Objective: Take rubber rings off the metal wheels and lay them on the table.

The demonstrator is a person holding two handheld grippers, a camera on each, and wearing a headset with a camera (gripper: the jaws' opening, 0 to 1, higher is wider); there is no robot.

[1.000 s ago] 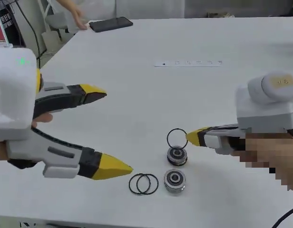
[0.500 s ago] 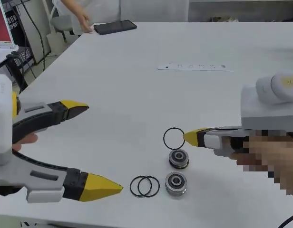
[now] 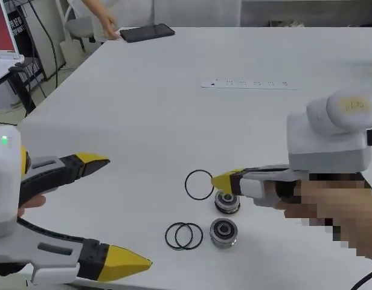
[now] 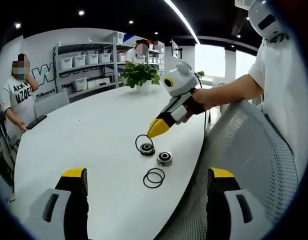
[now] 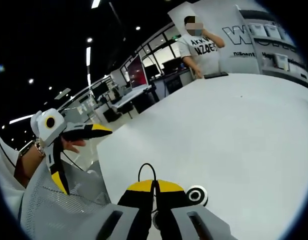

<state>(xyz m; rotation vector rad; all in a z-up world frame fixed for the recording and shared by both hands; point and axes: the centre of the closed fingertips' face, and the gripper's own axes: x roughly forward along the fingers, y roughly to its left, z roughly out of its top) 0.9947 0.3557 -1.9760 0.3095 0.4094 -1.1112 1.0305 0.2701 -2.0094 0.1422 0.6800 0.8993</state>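
Two metal wheels (image 3: 227, 203) (image 3: 223, 232) stand near the table's front edge. Beside them lie two black rubber rings (image 3: 183, 235), overlapping, flat on the table. My right gripper (image 3: 220, 181) is shut on a third rubber ring (image 3: 199, 184), held just left of the farther wheel. In the right gripper view the ring (image 5: 146, 172) arcs up from the closed tips (image 5: 155, 186), with one wheel (image 5: 196, 195) beside them. My left gripper (image 3: 125, 211) stands wide open at the left, apart from everything. The left gripper view looks between its jaws (image 4: 148, 172) at the wheels (image 4: 164, 158) and rings (image 4: 154, 178).
A white power strip (image 3: 249, 84) lies mid-table. A dark phone (image 3: 147, 32) rests at the far left corner, with a person's hand (image 3: 107, 25) beside it. The white table (image 3: 174, 115) has open surface left of and behind the wheels.
My right gripper has carried the ring to the left, from over the farther wheel to beside it. My left gripper has drawn back toward the front left, still open.
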